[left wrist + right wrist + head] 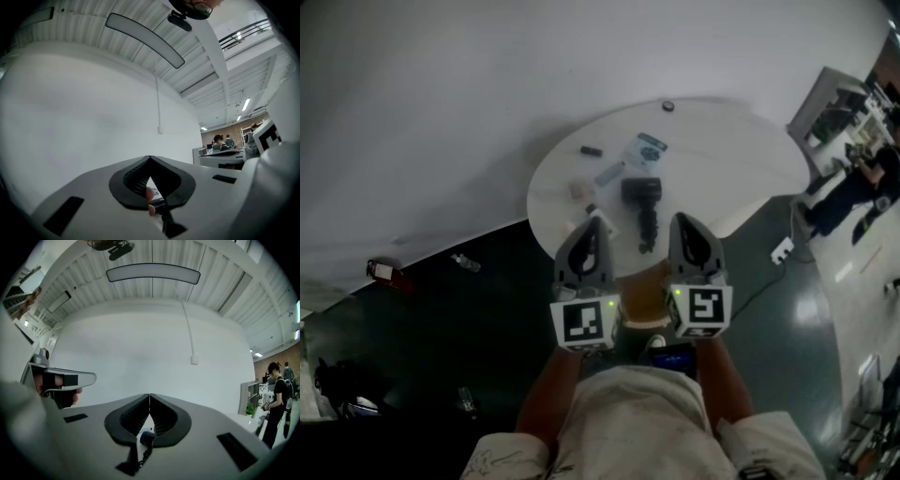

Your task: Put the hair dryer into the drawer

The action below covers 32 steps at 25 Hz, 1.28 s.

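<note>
A black hair dryer (pixel 641 191) lies on the round white table (pixel 722 159), its coiled cord (pixel 649 231) trailing toward me. Both grippers hover level over the table's near edge, either side of the cord. My left gripper (pixel 598 218) is shut, its jaw tips meeting with nothing held (pixel 150 158). My right gripper (pixel 678 218) is shut and empty too (pixel 149 394). In the right gripper view the hair dryer (pixel 147 437) and its cord show below the closed tips. No drawer can be made out for sure.
Small items lie on the table: a teal-marked packet (pixel 643 148), a small black piece (pixel 591 150), a pale square (pixel 579 189), a dark disc (pixel 668 106). A brown object (pixel 642 295) sits below the near edge. A person (pixel 853 187) stands far right.
</note>
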Available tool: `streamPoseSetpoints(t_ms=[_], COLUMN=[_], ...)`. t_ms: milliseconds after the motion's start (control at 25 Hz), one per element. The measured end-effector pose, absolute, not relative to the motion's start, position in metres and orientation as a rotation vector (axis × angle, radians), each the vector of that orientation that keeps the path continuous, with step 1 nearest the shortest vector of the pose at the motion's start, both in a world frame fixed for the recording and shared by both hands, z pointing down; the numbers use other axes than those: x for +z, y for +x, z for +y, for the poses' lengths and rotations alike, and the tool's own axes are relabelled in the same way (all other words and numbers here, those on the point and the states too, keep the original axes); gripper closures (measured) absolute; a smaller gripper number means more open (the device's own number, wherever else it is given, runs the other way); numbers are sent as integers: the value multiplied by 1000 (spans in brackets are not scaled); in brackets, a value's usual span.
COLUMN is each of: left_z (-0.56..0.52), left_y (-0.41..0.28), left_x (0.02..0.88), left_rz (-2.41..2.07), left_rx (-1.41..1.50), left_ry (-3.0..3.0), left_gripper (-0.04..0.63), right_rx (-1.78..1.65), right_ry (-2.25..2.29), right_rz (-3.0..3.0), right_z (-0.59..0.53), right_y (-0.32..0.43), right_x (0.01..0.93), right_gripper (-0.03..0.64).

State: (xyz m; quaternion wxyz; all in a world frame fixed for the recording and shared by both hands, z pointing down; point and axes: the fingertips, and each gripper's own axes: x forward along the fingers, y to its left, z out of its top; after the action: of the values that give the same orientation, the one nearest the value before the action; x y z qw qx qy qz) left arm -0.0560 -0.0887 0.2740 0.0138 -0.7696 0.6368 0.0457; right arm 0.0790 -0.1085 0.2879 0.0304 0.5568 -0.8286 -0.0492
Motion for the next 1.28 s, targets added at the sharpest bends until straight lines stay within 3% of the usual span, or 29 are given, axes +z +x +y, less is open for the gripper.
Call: streamPoseSetpoints(t_ms=[1000,1280], left_z=[-85,-87], left_y=[-67,-69], left_x=[285,287], left_rz=[2029,2034], left_rx=[124,111], left_ry=[-2381,-2380], left_gripper=[595,595], right_rx=[24,81], right_ry=[1617,1576], right_rz=[-2424,-2399], right_z=[-142,-154], right_y=[68,63], right_x=[367,388], right_gripper=[607,567])
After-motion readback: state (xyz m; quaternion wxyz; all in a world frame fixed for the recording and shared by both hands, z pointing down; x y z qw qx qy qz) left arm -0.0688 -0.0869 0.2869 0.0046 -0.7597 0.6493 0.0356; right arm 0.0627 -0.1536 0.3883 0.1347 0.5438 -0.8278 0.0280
